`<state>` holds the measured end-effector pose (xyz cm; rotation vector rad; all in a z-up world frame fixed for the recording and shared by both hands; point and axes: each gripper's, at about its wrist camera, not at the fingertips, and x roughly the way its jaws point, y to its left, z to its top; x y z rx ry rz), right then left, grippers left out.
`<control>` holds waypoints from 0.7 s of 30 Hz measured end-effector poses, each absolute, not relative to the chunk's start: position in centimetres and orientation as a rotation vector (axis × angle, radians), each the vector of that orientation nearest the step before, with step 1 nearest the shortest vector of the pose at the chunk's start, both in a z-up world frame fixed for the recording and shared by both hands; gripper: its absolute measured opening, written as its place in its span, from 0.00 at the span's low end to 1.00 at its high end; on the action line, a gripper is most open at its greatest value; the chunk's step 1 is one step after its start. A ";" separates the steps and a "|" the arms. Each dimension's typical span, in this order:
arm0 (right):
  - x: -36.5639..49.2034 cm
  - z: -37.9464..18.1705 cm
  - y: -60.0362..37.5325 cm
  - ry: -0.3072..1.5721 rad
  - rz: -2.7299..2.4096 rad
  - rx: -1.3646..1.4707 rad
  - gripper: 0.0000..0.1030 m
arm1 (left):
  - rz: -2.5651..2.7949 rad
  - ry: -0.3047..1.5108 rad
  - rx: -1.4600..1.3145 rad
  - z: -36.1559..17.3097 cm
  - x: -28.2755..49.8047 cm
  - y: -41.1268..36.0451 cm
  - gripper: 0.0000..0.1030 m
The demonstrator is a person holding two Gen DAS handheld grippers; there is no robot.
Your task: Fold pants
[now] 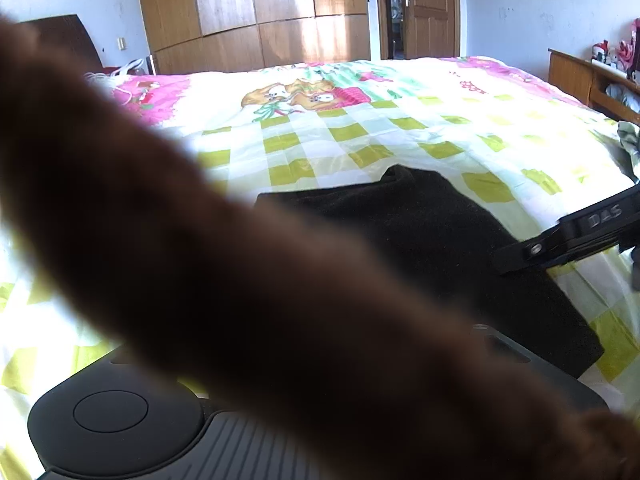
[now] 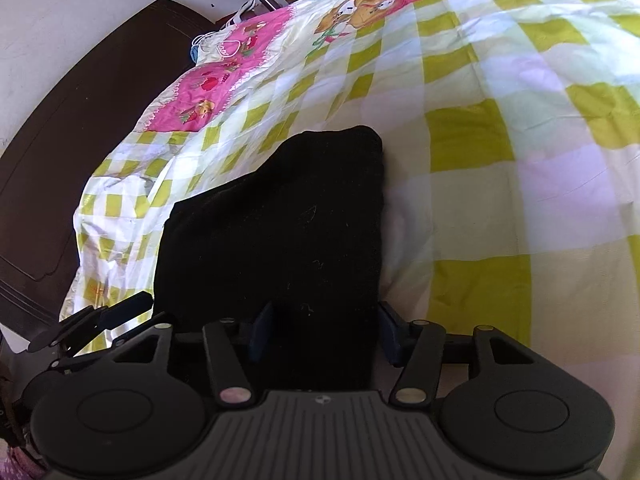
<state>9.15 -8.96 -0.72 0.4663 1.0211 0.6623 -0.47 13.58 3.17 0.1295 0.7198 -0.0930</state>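
The black pants (image 2: 280, 220) lie folded into a flat block on the checked bedcover (image 2: 500, 200); the left wrist view shows them mid-bed (image 1: 420, 232). My right gripper (image 2: 326, 332) is open, one blue pad on each side of the pants' near end, neither pressing the cloth. One of its fingers (image 1: 532, 250) rests at the pants' right edge. My left gripper (image 2: 120, 312) hovers by the pants' near left corner, seen side-on, its jaws unreadable. A blurred brown furry shape (image 1: 240, 280) close to the lens hides the left fingers in their own view.
A dark headboard (image 2: 60, 160) runs along the bed's left side, with white cables (image 2: 224, 46) by the pink print. A wooden wardrobe (image 1: 256, 12) and door (image 1: 430, 4) stand beyond the bed. A wooden shelf (image 1: 572, 76) and a crumpled grey cloth (image 1: 628, 136) are at the right.
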 end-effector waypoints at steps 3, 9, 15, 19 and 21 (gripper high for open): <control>9.6 -1.0 -8.1 1.016 0.668 0.465 0.74 | -0.131 0.721 0.099 3.5 -0.3 13.7 0.66; 9.8 -0.9 -8.6 1.013 0.678 0.454 0.57 | -0.126 0.776 0.040 0.9 0.9 15.0 0.69; 9.7 -0.2 -11.2 1.003 0.671 0.459 0.43 | -0.148 0.806 -0.017 0.9 1.4 14.5 0.62; 10.6 1.2 -15.0 0.972 0.577 0.421 0.42 | -0.213 0.789 -0.029 1.6 2.7 11.9 0.60; 12.3 2.1 -16.5 0.955 0.516 0.364 0.42 | -0.264 0.771 -0.034 1.8 3.8 9.9 0.60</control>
